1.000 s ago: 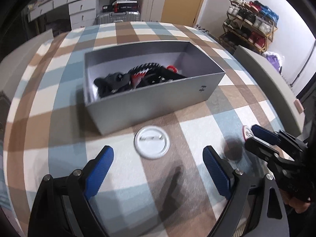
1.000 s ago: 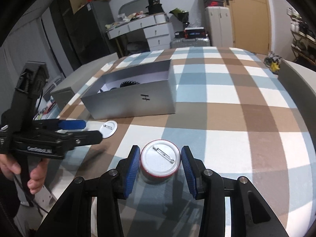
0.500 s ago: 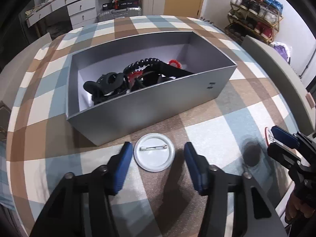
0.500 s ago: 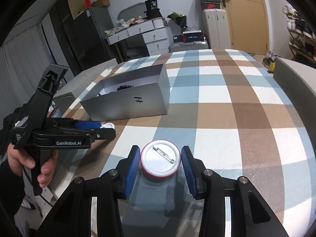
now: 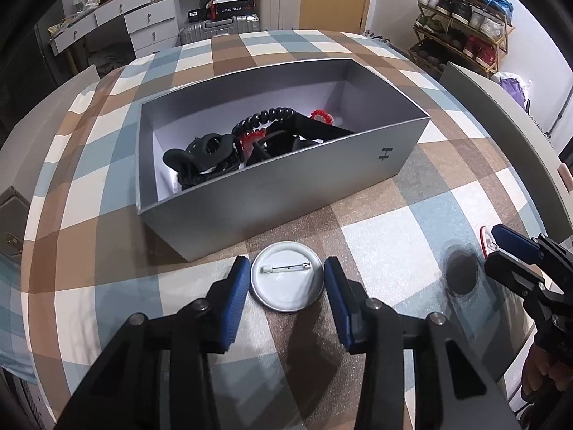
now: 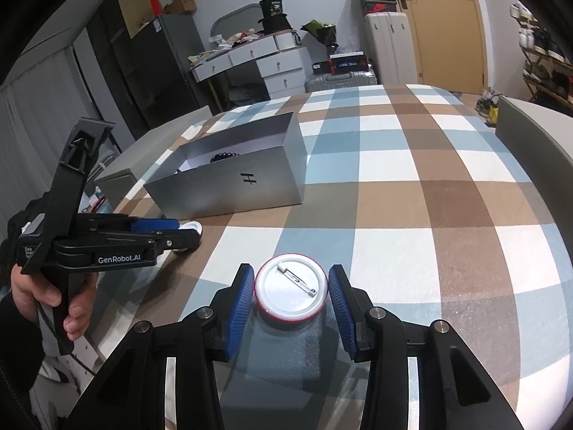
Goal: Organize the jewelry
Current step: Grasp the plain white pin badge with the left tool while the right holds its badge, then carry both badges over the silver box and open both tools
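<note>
A white pin badge (image 5: 287, 281) lies pin-side up on the checked tablecloth, just in front of the silver box (image 5: 286, 197). My left gripper (image 5: 286, 299) straddles it with the blue pads close to its rim, a small gap on each side. My right gripper (image 6: 292, 302) is shut on a red-rimmed pin badge (image 6: 290, 288) and holds it above the cloth; its shadow lies below. The silver box (image 6: 229, 188) holds black and red jewelry (image 5: 250, 143). The right gripper also shows in the left wrist view (image 5: 501, 247).
The checked tablecloth (image 6: 412, 197) covers the table. Grey chair backs stand at the right (image 5: 501, 107) and left (image 6: 118, 175) edges. Behind the table are drawers, suitcases, a door and a shoe rack (image 5: 465, 10).
My left gripper moved forward and narrowed around the white badge, from wide open to close on both sides. My right gripper kept its hold on the red-rimmed badge and lifted slightly.
</note>
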